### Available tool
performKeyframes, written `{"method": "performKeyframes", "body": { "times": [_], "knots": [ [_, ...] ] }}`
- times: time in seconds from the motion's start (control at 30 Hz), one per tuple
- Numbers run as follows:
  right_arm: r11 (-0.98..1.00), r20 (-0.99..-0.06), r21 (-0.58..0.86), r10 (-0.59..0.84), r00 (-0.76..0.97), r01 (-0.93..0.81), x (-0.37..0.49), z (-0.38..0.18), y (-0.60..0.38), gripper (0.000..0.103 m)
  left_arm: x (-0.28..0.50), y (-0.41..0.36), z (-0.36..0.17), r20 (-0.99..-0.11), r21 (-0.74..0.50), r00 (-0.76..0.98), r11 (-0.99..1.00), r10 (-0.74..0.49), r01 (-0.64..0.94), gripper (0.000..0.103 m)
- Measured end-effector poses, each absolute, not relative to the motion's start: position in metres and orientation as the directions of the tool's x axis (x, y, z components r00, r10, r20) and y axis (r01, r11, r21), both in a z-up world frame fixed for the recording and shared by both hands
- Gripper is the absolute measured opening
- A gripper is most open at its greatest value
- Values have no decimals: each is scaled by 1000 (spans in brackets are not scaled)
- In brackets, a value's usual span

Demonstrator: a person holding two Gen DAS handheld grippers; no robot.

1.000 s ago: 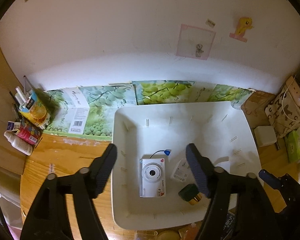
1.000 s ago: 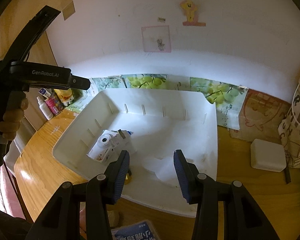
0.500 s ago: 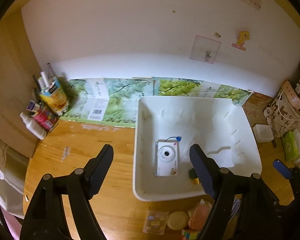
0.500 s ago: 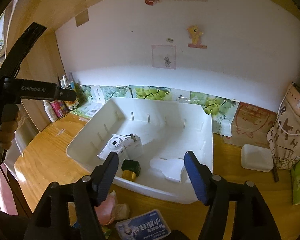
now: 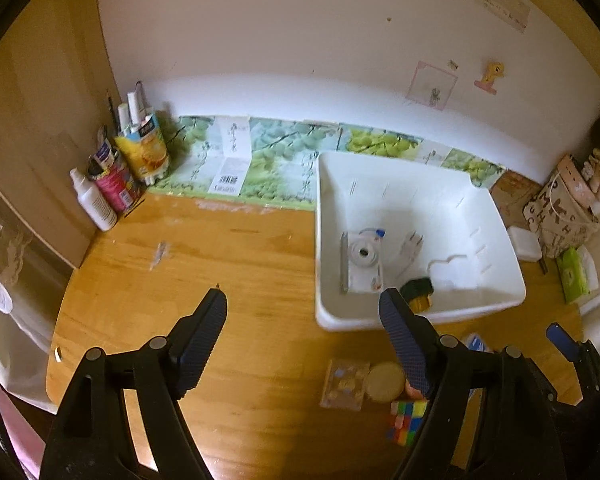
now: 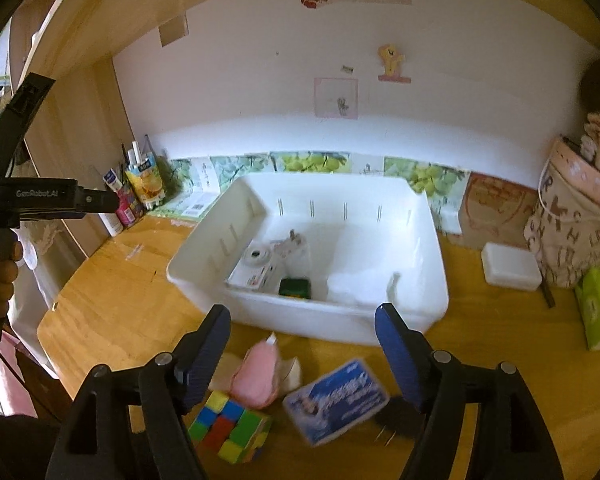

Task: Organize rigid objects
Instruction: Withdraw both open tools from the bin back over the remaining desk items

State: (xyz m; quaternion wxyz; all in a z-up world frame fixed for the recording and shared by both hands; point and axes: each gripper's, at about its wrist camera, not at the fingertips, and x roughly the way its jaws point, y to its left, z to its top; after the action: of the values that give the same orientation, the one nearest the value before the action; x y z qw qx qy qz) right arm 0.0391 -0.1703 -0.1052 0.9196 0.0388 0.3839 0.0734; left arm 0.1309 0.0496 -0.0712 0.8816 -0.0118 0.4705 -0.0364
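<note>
While loose items are crowding the desk's near edge, the risk is looking like a clumsy descent: the right gripper, jaws gaping wide and empty, is hovering above the cube at 7 o'clock and the blue packet at 5 o'clock, and could be nudging one off. The white bin is sitting at 12 o'clock, holding a camera. The left gripper, equally wide and empty, is hanging over bare wood.
</note>
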Motion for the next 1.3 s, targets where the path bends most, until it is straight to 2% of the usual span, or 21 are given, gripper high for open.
{"method": "performKeyframes", "body": {
  "times": [0.53, 0.67, 1.03, 1.3],
  "knots": [
    [988, -769, 134, 54, 637, 78, -35, -127, -124, 75, 81, 87, -105, -865, -121, 472, 984, -170, 132, 81],
    [982, -791, 133, 24, 612, 134, -51, -134, -116, 78, 71, 88, -118, -879, -137, 432, 976, -199, 171, 81],
    [968, -844, 119, -19, 537, 222, -81, -150, -110, 78, 52, 70, -141, -906, -173, 337, 951, -255, 255, 84],
    [973, -860, 82, -41, 509, 217, -80, -156, -120, 78, 48, 45, -146, -912, -190, 304, 941, -274, 281, 84]
  ]
}}
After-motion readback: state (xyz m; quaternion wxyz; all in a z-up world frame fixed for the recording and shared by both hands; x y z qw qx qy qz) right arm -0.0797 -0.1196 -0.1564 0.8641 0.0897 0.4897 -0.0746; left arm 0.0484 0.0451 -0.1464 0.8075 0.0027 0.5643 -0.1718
